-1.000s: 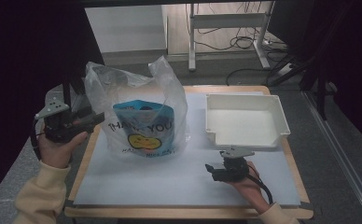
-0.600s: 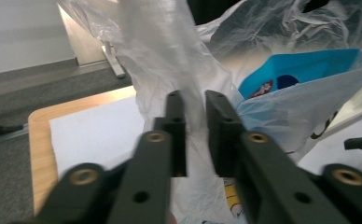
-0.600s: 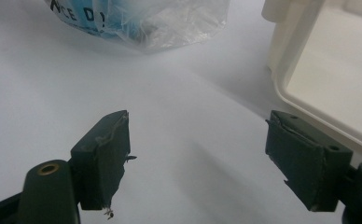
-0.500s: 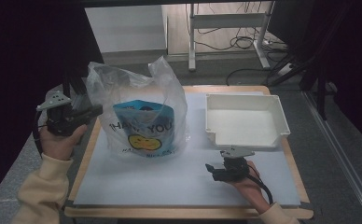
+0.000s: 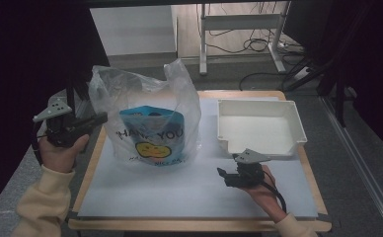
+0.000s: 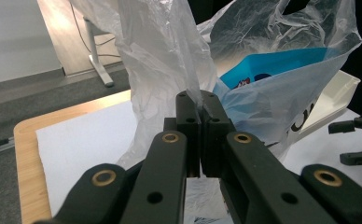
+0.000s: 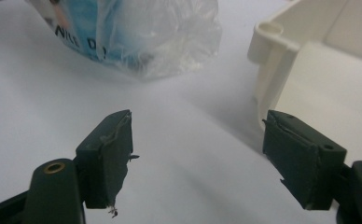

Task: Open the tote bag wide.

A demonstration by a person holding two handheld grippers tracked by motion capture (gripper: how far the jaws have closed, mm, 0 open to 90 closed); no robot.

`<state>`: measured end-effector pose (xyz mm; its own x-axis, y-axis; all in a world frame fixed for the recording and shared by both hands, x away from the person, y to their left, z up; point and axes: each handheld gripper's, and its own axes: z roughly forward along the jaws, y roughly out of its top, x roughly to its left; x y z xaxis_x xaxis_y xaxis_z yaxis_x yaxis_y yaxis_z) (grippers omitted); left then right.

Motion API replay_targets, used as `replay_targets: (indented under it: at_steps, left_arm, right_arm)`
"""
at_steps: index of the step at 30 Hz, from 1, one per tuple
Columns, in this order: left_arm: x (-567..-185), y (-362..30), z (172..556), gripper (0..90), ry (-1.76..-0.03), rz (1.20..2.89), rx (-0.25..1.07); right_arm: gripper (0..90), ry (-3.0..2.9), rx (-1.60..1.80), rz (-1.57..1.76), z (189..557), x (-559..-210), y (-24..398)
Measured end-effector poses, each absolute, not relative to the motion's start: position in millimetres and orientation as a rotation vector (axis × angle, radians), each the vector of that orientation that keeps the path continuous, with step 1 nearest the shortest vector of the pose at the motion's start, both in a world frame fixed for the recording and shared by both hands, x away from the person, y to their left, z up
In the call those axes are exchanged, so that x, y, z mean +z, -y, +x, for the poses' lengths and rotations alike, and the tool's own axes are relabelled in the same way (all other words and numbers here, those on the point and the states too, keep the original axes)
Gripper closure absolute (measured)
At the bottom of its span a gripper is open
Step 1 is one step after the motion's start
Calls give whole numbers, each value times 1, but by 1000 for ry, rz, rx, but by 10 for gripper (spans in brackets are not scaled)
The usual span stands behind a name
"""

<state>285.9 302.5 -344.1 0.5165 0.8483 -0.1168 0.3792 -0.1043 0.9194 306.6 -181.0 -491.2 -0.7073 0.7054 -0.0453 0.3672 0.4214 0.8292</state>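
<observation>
We see left gripper (image 6: 200,100) at table's left edge, jaws just closed, pinching thin film of plastic bag (image 5: 152,116). Bag stands left of centre on white mat (image 5: 179,190), blue pouch (image 5: 152,131) inside. Right gripper (image 7: 198,154), jaws apart, empty, rests near white tray (image 5: 258,129).

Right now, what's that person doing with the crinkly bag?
A person holds a gripper in each hand. The left gripper has just closed on the edge of the clear plastic bag, which stands on the table with a blue package inside. The right gripper waits open near the white tray.
</observation>
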Motion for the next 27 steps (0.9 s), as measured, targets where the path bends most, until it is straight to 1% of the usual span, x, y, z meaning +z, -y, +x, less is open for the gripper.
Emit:
replay_targets:
  at_steps: [7,8,9,10,11,12,13,14,27]
  left_arm:
    - [-345,-304,286,888,-1037,1696,542]
    - [-344,-304,286,888,-1037,1696,539]
    - [-344,-304,286,888,-1035,1698,537]
    - [-344,-304,286,888,-1035,1699,535]
    - [-344,-304,286,888,-1034,1705,535]
    - [-344,-304,286,888,-1035,1703,534]
    - [-344,-304,286,888,-1034,1703,536]
    - [-344,-304,285,887,-1033,1696,535]
    - [-342,-301,285,887,-1024,1703,533]
  right_arm:
    - [283,-2260,1272,911,312,-467,181]
    - [290,-2249,1296,891,315,-457,179]
    - [290,-2249,1296,891,315,-457,179]
    - [298,-2243,1321,875,318,-447,177]
    - [298,-2243,1321,875,318,-447,177]
    - [305,-2240,1336,864,322,-437,175]
    - [305,-2240,1336,864,322,-437,175]
    - [312,-2236,1353,860,327,-429,174]
    - [360,-2230,1433,805,346,-395,160]
